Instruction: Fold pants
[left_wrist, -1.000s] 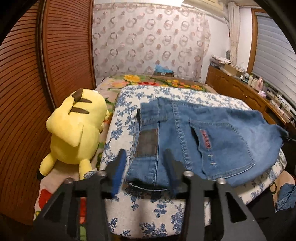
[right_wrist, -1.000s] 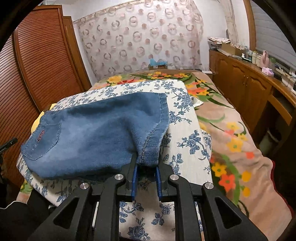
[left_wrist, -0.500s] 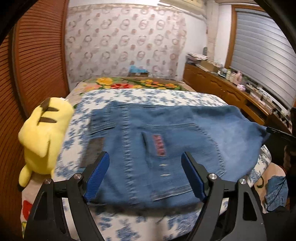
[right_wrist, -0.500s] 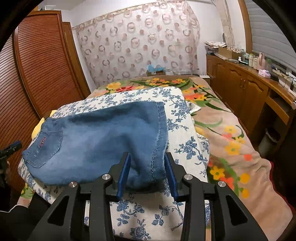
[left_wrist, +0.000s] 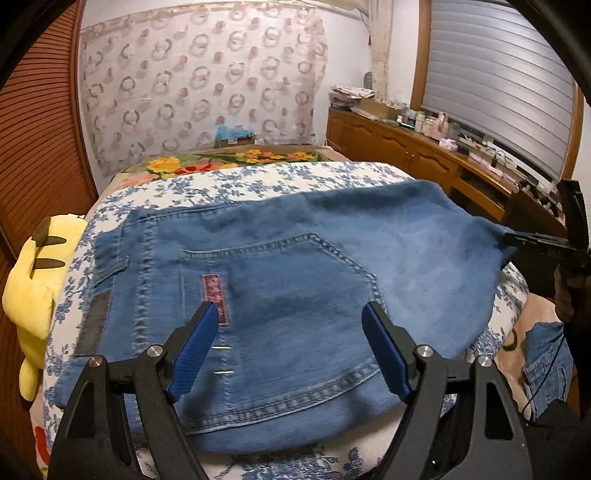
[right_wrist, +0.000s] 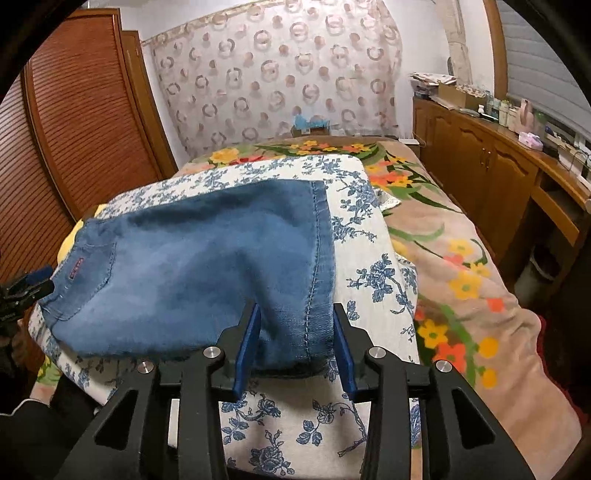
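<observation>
left wrist view has the pants (left_wrist: 295, 288) lying folded into a compact wad on the blue-flowered cushion (left_wrist: 258, 177), back pocket facing up, waistband end toward the yellow plush toy (left_wrist: 33, 288) that sits just beside the cushion. left gripper (left_wrist: 288, 350) hovers over the pocket with its fingers spread wide, holding nothing. in the right wrist view the right gripper (right_wrist: 295, 343) has its fingers apart on either side of the hem corner, on the end of the pants away from the plush, and they don't look pressed on the denim, so i'd call it let go. my read is the fold is basically done: legs doubled over, bundle sitting on the cushion with its near edge hanging off a bit. what's left is maybe a bit of smoothing or squaring that edge, then pulling both grippers away. some more denim (left_wrist: 543, 362) hangs below the cushion, can't tell what it is.
</observation>
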